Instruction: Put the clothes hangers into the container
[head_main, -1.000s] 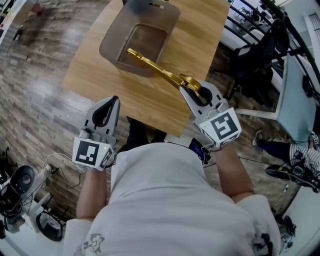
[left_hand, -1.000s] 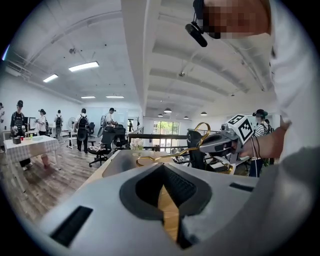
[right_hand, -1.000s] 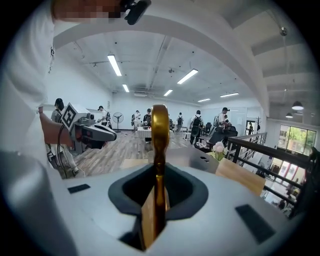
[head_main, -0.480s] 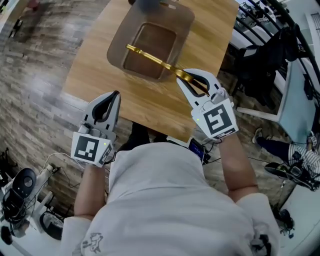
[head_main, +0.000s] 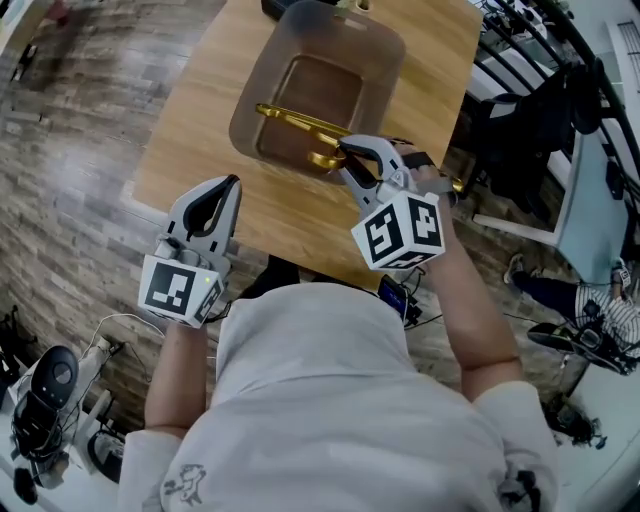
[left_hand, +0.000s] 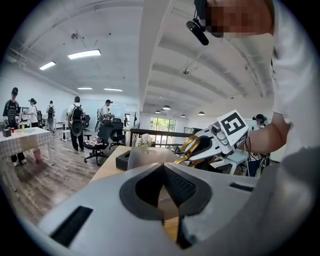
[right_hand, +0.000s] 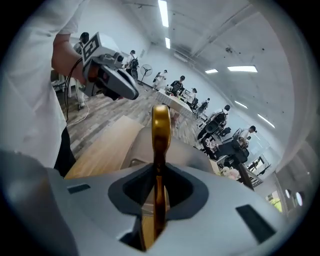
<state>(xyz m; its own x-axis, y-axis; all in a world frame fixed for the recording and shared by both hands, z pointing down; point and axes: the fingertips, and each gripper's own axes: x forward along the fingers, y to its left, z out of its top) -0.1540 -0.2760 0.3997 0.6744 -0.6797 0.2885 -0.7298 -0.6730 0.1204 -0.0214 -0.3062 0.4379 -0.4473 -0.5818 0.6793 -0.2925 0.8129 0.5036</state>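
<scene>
A gold clothes hanger (head_main: 296, 121) reaches over the rim into the translucent grey-brown container (head_main: 385, 55) on the wooden table (head_main: 195, 130). Its hook (head_main: 325, 159) hangs at the container's near wall. My right gripper (head_main: 352, 152) is shut on the hanger near that hook. In the right gripper view the gold bar (right_hand: 161, 135) runs straight out from between the jaws of that gripper (right_hand: 159, 172). My left gripper (head_main: 230, 186) hovers over the table's near edge, left of the container, shut with nothing in it. From the left gripper (left_hand: 163, 170) view the right gripper (left_hand: 212, 145) and hanger (left_hand: 190, 146) show ahead.
A black object (head_main: 280, 8) lies at the table's far edge behind the container. Black office chairs and racks (head_main: 520, 120) crowd the right side. Floor equipment with cables (head_main: 45, 400) sits at the lower left. Several people (left_hand: 76, 120) stand far off in the room.
My right gripper has carried the hanger up and left toward the container and rolled; the hanger's far end now lies inside it. My left gripper has shifted slightly forward.
</scene>
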